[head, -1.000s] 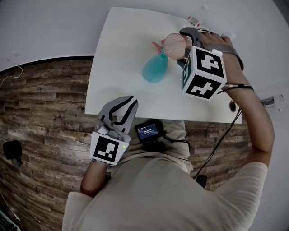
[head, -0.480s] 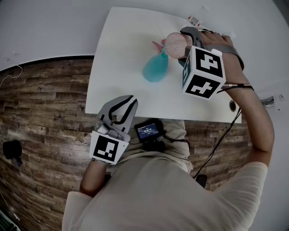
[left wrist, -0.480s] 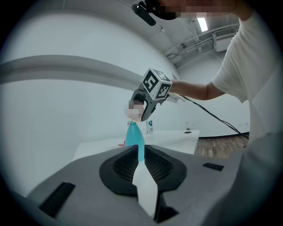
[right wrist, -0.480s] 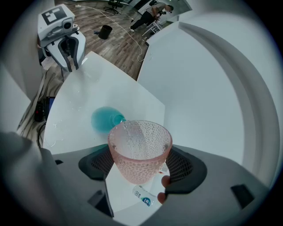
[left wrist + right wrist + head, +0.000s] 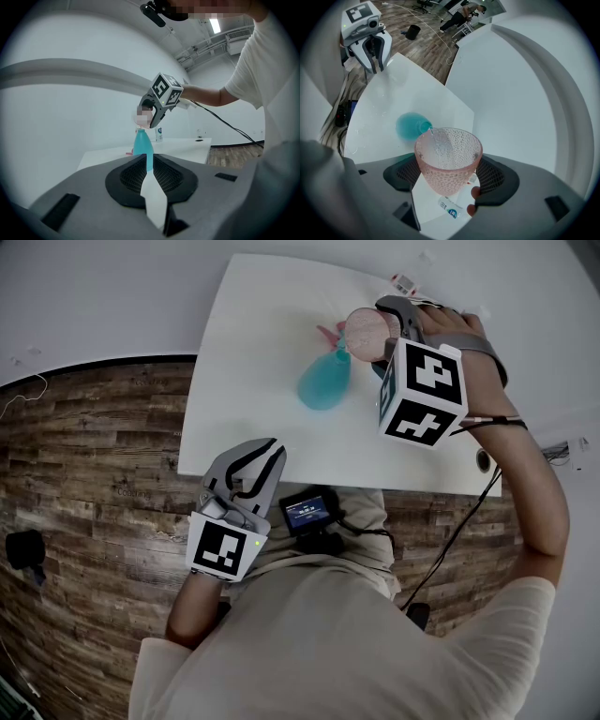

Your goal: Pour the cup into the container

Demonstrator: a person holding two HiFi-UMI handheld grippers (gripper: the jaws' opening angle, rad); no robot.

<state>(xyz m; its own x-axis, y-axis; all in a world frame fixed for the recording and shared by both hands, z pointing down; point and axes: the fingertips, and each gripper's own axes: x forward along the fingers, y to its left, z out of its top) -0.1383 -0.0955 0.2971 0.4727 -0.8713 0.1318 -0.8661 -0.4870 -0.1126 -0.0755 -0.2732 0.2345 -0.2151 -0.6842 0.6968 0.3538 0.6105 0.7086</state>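
1. While the pink cup tips over the teal container's mouth, the right gripper clamps it between wide-set jaws, and a thin stream leaves the cup's rim.
2. Left gripper hangs beside the white table's near edge, well apart from the container, jaws together and empty.

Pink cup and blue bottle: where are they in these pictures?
pink cup [image 5: 447,161], right gripper view, on its dimpled side wall.
blue bottle [image 5: 322,388], head view, on its rounded body.
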